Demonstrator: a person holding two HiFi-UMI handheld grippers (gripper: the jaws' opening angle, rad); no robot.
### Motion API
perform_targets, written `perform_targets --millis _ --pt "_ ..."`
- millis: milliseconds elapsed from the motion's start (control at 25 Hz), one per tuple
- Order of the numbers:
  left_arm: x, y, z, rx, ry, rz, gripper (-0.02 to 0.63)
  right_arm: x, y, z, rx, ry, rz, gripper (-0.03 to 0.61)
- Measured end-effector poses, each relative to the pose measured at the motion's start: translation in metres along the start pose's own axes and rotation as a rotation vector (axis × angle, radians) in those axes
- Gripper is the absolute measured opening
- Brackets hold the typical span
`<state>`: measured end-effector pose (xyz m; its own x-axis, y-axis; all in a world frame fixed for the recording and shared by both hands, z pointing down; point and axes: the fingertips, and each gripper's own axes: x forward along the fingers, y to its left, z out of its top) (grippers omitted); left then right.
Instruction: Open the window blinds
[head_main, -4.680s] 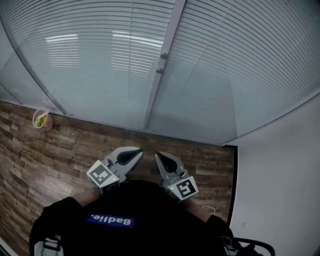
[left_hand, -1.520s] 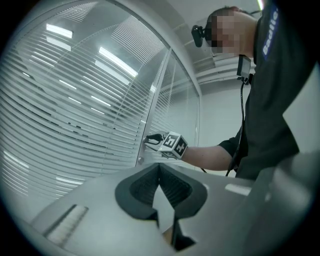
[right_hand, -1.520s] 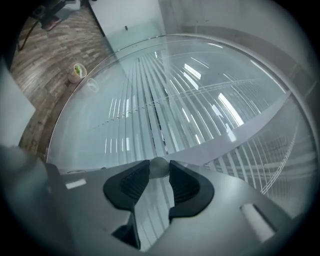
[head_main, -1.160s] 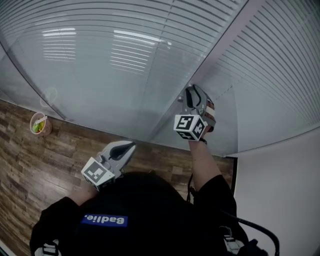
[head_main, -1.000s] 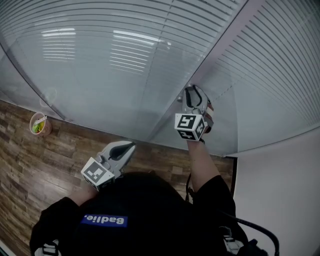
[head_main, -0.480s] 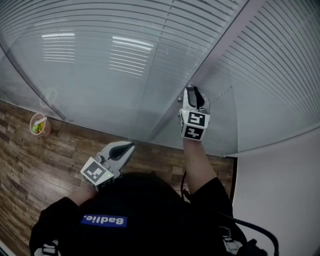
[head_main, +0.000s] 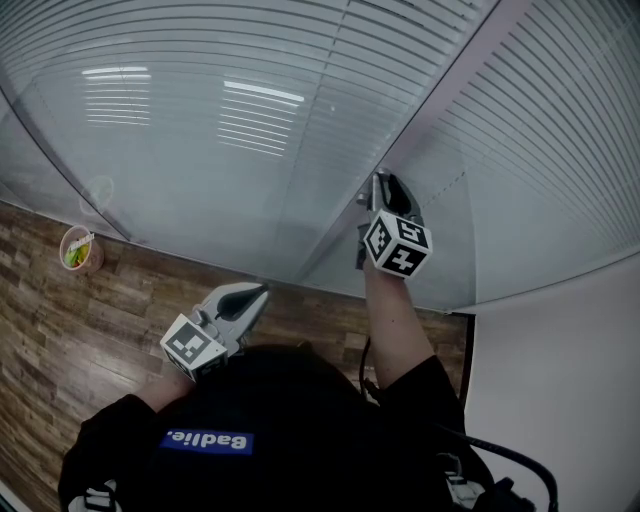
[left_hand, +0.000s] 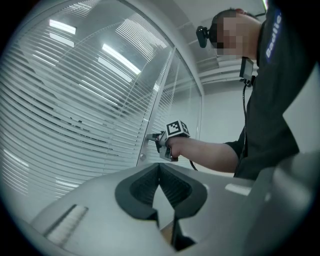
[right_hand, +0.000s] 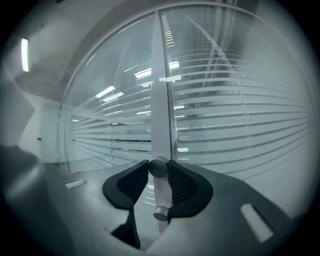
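Note:
Horizontal blinds (head_main: 250, 90) sit behind glass panes either side of a pale upright frame post (head_main: 440, 90). My right gripper (head_main: 378, 190) is raised to that post and shut on the upper round knob (right_hand: 158, 167), which is squeezed between both dark pads. A second, smaller knob (right_hand: 161, 215) sticks out just below it. Through the right pane the slats (right_hand: 240, 120) show gaps with light between them. My left gripper (head_main: 262, 290) hangs low by my body with its tips together and nothing held; in its own view the tips (left_hand: 160, 170) meet.
A paper cup (head_main: 78, 247) with something green in it stands on the wooden floor (head_main: 60, 330) by the glass at the left. A white wall (head_main: 560, 380) closes the right side. The left gripper view shows my right forearm (left_hand: 205, 152) stretched to the post.
My right gripper has rolled on the knob: its marker cube swung from below the hand round to the right. The hand stayed at the post. The left gripper has not moved.

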<state>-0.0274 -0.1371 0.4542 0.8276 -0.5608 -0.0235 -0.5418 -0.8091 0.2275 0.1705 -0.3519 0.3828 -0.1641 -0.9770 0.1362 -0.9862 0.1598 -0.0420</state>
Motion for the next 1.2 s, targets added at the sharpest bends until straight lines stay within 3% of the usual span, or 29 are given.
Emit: perform_targets --millis 120,240,400,520,640,760,880,960,1080,1200 --pt "0.003 -0.002 0.001 -0.011 0.001 0.005 0.0 0.0 -0.005 -0.002 0.131 0.003 0.025 0.126" --pt "0.001 -0.001 0.003 -0.016 0.001 0.003 0.0 0.001 -0.004 0.0 0.199 0.003 0.039 0.126" --pt "-0.002 0.0 0.003 -0.019 0.003 0.0 0.0 0.001 0.0 0.001 0.122 0.007 0.051 0.132" --pt "-0.005 -0.001 0.004 -0.025 0.003 0.003 0.0 -0.002 0.008 0.0 -0.08 0.015 0.06 0.162" --pt "-0.004 -0.002 0.001 -0.016 0.004 -0.003 0.0 -0.006 0.014 -0.001 -0.36 0.016 0.033 0.176" --pt "0.0 -0.003 -0.002 -0.015 0.01 -0.007 0.0 -0.005 0.017 -0.006 -0.699 0.028 -0.007 0.176" --pt "0.003 -0.004 -0.002 -0.025 0.009 -0.003 0.0 -0.002 0.019 -0.012 -1.116 0.052 -0.061 0.176" --pt "0.003 -0.005 -0.002 -0.024 0.01 -0.002 0.0 0.0 0.021 -0.016 -1.326 0.058 -0.091 0.176" --pt "0.003 -0.005 -0.006 -0.021 0.012 0.0 0.0 0.003 0.019 -0.02 -1.442 0.057 -0.111 0.169" --pt "0.003 -0.004 -0.011 -0.017 0.013 0.005 0.0 0.005 0.017 -0.02 -1.447 0.038 -0.125 0.127"
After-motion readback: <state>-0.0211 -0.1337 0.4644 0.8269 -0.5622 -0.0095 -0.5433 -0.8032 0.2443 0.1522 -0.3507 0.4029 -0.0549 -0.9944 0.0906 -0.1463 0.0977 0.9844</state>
